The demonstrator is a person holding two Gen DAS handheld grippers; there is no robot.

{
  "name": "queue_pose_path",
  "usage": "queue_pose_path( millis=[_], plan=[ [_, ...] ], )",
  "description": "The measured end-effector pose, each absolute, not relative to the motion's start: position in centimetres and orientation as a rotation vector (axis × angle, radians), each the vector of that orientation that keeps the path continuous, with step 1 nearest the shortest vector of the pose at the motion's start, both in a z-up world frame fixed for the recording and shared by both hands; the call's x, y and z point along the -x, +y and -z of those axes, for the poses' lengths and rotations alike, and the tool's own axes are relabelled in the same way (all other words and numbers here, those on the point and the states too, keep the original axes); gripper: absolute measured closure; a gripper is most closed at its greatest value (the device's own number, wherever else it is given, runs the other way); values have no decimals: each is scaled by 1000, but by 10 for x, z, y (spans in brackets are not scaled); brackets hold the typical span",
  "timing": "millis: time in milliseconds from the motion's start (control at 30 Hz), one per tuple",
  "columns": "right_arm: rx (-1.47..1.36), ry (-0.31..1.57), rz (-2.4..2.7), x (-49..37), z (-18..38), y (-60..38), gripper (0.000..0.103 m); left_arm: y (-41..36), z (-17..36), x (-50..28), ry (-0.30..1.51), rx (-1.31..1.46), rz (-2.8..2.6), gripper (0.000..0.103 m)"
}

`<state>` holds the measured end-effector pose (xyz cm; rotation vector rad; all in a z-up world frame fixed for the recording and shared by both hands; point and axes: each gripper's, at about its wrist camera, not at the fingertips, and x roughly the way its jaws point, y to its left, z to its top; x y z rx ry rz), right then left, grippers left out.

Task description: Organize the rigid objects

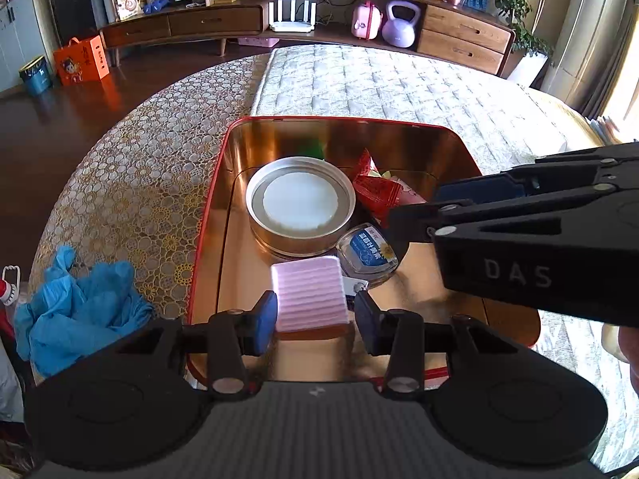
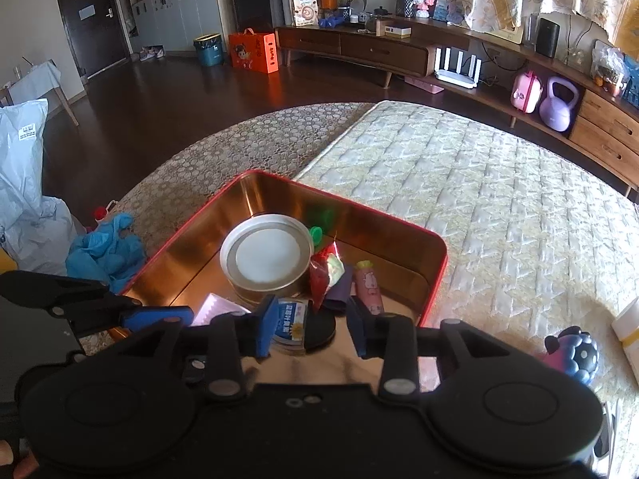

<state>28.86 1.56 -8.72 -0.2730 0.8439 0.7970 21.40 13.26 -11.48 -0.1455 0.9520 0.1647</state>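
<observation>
Left tongs (image 1: 315, 315) apart around pink block (image 1: 309, 295) over tin (image 1: 239, 151). Right tongs (image 2: 309, 327) apart above small jar (image 2: 289, 325). Lower block gently beside round can (image 1: 299, 207).

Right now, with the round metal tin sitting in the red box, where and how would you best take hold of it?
Grip the round metal tin across its raised rim, coming from above. It sits flat, lid up, low in the red box, with a red snack packet and a small blue-labelled case crowding its right and near sides, so a side approach looks blocked.
</observation>
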Motion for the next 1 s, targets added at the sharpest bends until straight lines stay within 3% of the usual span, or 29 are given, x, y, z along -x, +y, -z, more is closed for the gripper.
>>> queue_pose_path(
  millis=[233, 367, 433, 800, 1000],
  plan=[
    [241, 806, -801, -277, 69, -2, 53, 121, 100, -203, 906, 119, -146, 43],
    [219, 793, -803, -271, 59, -16, 50, 116, 92, -196, 897, 117, -146, 43],
    [198, 787, -805, -267, 55, -24, 42, 115, 89, -192, 892, 117, -144, 43],
    [96, 741, -811, -238, 29, -71, 24, 98, 63, -170, 837, 109, -133, 40],
    [37, 716, -767, -224, 23, -106, 15, 80, 55, -163, 821, 101, -102, 33]
  ],
)
